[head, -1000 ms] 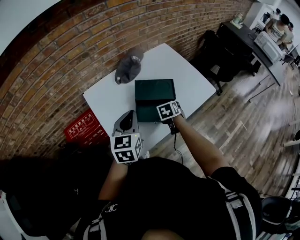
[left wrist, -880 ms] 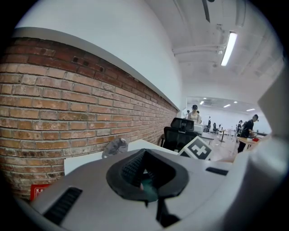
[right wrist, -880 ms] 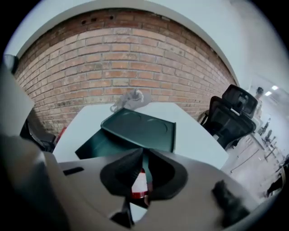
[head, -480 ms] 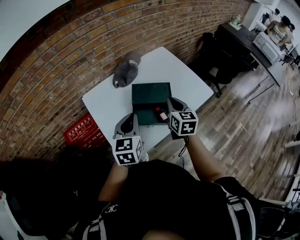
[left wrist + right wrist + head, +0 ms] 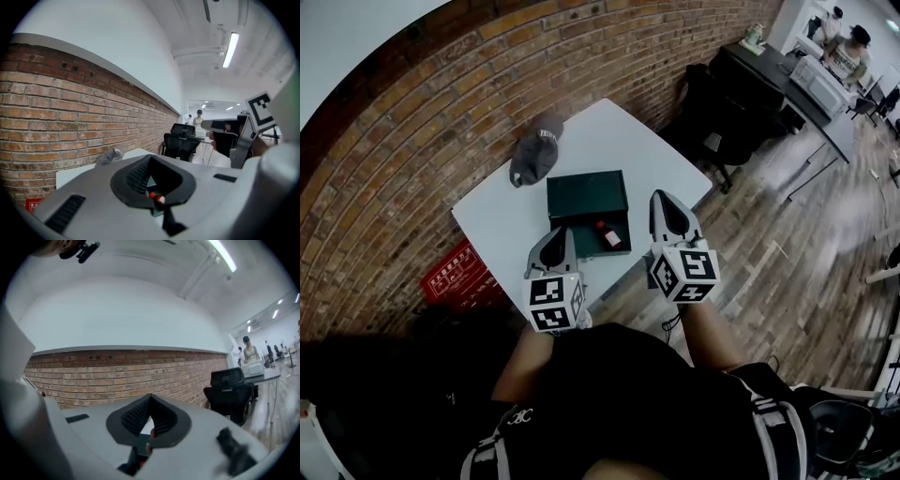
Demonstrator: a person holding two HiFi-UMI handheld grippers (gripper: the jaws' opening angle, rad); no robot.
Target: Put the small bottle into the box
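Left gripper [image 5: 565, 232] and right gripper [image 5: 664, 199] closed, empty; bottle [image 5: 607, 234] lies loose in box [image 5: 586, 195], so a knock might roll it out.

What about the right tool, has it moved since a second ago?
Yes. The right tool has drawn back from over the green box to its right side, nearer the edge of the table; the small bottle now lies in the box.
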